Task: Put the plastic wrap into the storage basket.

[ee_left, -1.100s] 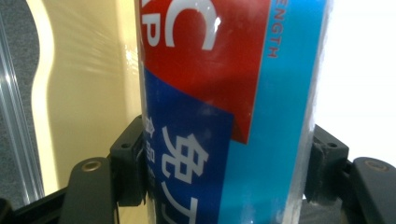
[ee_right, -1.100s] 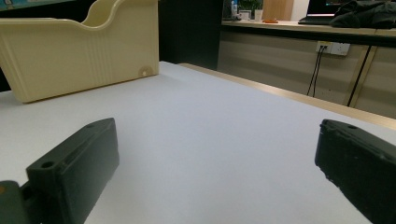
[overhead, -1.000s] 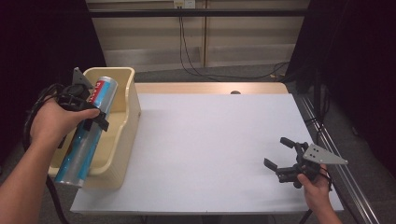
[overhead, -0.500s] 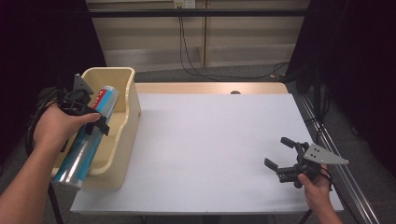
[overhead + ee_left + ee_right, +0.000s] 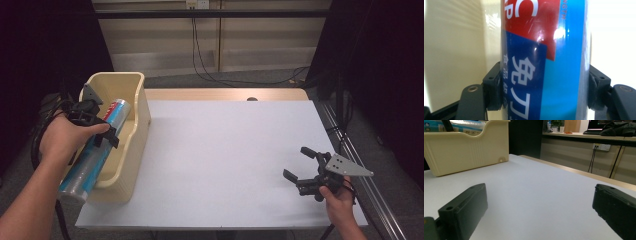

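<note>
A long roll of cling film (image 5: 92, 152) with a blue and red label lies slanted over the cream plastic bin (image 5: 140, 107) at the table's left edge. Its far end is inside the bin and its near end juts past the bin's front left rim. My left gripper (image 5: 102, 131) is shut on the roll around its middle. In the left gripper view both black pads (image 5: 495, 86) press on the roll (image 5: 544, 57). My right gripper (image 5: 298, 163) stands open near the table's front right, low over the white tabletop (image 5: 225, 150), with nothing between its jaws.
In the right gripper view the bin (image 5: 469, 147) stands far across the white table, with the roll (image 5: 461, 125) showing above its rim. A wooden strip (image 5: 225, 94) borders the table's far edge. A metal rail (image 5: 350, 150) runs along the right side.
My left hand has shifted slightly, and the far end of the roll has dipped a little lower into the bin. The right gripper has not moved.
</note>
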A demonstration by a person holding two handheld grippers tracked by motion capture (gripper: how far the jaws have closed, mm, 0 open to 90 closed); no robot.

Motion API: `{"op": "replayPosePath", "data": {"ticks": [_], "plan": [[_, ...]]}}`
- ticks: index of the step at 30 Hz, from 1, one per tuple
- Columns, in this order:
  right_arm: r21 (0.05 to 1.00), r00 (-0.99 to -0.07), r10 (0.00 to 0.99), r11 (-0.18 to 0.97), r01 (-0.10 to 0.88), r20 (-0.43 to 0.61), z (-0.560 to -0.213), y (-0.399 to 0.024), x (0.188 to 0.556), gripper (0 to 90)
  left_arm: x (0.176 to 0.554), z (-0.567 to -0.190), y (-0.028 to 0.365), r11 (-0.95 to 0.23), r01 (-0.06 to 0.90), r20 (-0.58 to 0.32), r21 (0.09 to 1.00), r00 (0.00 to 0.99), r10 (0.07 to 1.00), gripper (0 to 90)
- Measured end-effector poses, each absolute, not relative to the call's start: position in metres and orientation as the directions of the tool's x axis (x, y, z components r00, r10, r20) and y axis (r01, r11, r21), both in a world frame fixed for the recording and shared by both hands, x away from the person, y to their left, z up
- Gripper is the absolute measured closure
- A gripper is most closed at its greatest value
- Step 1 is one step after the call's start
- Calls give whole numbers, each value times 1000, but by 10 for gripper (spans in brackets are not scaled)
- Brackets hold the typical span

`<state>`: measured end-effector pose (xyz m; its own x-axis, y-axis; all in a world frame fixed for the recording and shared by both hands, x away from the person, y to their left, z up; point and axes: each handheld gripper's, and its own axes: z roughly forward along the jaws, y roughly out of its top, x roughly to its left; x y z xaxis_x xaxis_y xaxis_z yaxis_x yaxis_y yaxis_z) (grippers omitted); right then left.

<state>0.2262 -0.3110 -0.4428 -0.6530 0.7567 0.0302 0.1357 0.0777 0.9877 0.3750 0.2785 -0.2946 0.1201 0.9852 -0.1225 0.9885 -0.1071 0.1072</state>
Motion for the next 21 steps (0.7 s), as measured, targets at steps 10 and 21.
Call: {"op": "replayPosePath", "data": {"ticks": [10,21], "plan": [[988,-653,757,79,134,28,-443,-312,225,0,383,-311,277,-95,993,-118,72,103,988,316],[987,-653,757,86,137,25,-443,-312,225,0,393,-285,276,-58,984,-159,166,85,984,312]]}}
